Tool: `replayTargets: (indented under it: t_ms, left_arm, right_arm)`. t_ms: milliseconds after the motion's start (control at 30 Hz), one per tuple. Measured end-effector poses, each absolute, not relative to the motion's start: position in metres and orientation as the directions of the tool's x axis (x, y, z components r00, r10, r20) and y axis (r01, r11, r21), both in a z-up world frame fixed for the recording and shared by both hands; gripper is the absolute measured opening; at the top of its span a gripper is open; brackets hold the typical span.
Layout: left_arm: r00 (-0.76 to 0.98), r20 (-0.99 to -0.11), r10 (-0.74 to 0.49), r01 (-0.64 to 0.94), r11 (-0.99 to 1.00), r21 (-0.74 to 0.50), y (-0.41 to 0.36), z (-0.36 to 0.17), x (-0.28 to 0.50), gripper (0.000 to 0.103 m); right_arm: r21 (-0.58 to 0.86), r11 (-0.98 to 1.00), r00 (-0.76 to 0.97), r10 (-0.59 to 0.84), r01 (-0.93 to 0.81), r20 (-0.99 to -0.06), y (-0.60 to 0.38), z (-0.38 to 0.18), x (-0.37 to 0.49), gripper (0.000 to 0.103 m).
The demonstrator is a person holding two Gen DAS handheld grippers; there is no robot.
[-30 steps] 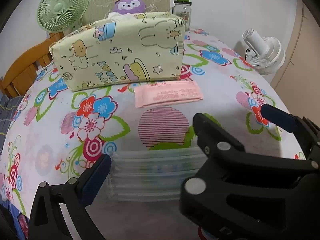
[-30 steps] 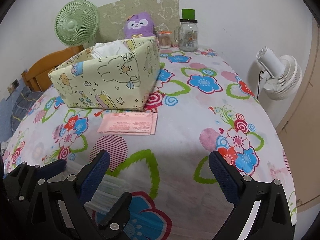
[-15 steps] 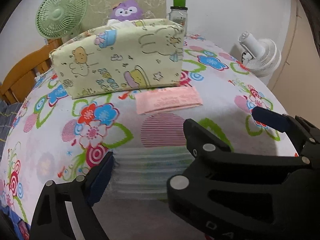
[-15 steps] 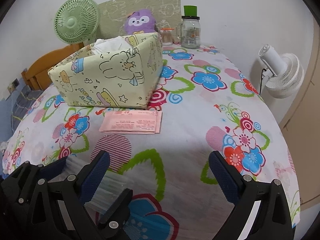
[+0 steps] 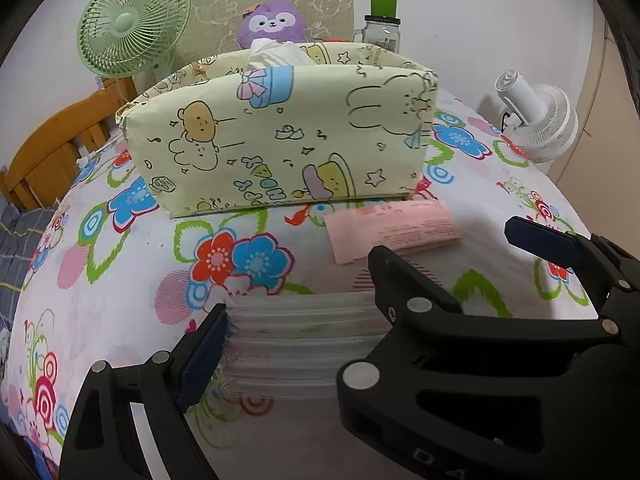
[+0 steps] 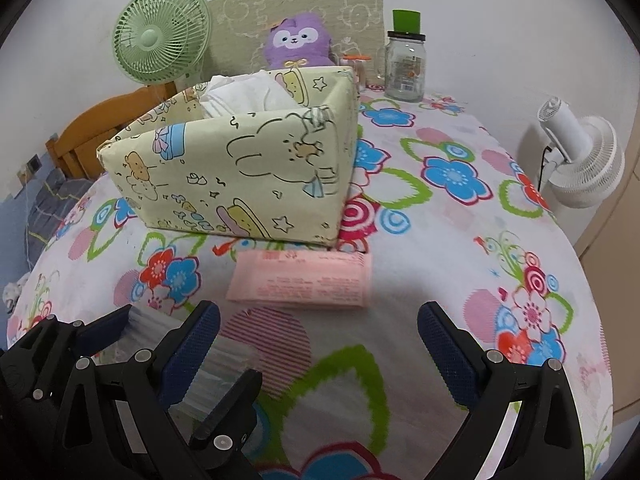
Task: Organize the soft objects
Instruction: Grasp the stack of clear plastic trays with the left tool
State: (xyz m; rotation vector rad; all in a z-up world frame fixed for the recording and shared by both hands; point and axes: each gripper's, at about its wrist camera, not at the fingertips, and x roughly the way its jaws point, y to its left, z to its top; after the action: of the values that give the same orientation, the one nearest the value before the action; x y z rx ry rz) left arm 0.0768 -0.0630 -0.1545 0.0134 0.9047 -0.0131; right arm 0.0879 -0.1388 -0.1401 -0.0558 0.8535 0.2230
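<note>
Both grippers have advanced toward the pink packet (image 6: pixel 300 280), which lies crosswise just before the fabric box (image 6: pixel 240 176), straight ahead of the wide-open, empty right gripper (image 6: pixel 318 346), nearer than the left gripper (image 5: pixel 360 292), also wide.

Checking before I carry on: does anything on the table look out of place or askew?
Nothing stands out. The pink packet lies flat before the fabric box, and the clear bags lie stacked near the left gripper.
</note>
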Motion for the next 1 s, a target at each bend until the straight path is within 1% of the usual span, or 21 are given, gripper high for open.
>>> replayTargets:
  t_ms: [267, 400, 467, 567, 667, 1000]
  left_arm:
    - [0.608, -0.794, -0.019, 0.037, 0.999, 0.005, -0.051, -0.157, 0.091, 0.093]
    - [0.599, -0.801, -0.028, 0.039, 0.999, -0.006, -0.048, -0.16, 0.096, 0.093]
    - [0.598, -0.801, -0.031, 0.041, 0.999, -0.008, -0.048, -0.16, 0.097, 0.093]
    - [0.597, -0.801, -0.04, 0.049, 0.999, -0.013, -0.049, -0.16, 0.1, 0.093]
    - [0.593, -0.804, -0.042, 0.059, 0.998, -0.008, -0.051, -0.16, 0.102, 0.093]
    - [0.579, -0.815, -0.038, 0.069, 0.998, 0.002, -0.058, -0.16, 0.111, 0.093]
  right_arm:
    - [0.028, 0.978, 0.621, 0.155, -0.209, -0.768, -0.129, -0.146, 0.102, 0.1]
    - [0.043, 0.972, 0.602, 0.179, -0.232, -0.778, -0.13, -0.145, 0.11, 0.1]
    - [0.028, 0.969, 0.601, 0.174, -0.245, -0.78, -0.131, -0.144, 0.114, 0.1]
    - [0.003, 0.96, 0.601, 0.177, -0.28, -0.779, -0.13, -0.142, 0.119, 0.1]
    - [0.041, 0.945, 0.572, 0.231, -0.324, -0.787, -0.133, -0.142, 0.125, 0.1]
    - [-0.058, 0.88, 0.574, 0.256, -0.472, -0.778, -0.121, -0.142, 0.134, 0.1]
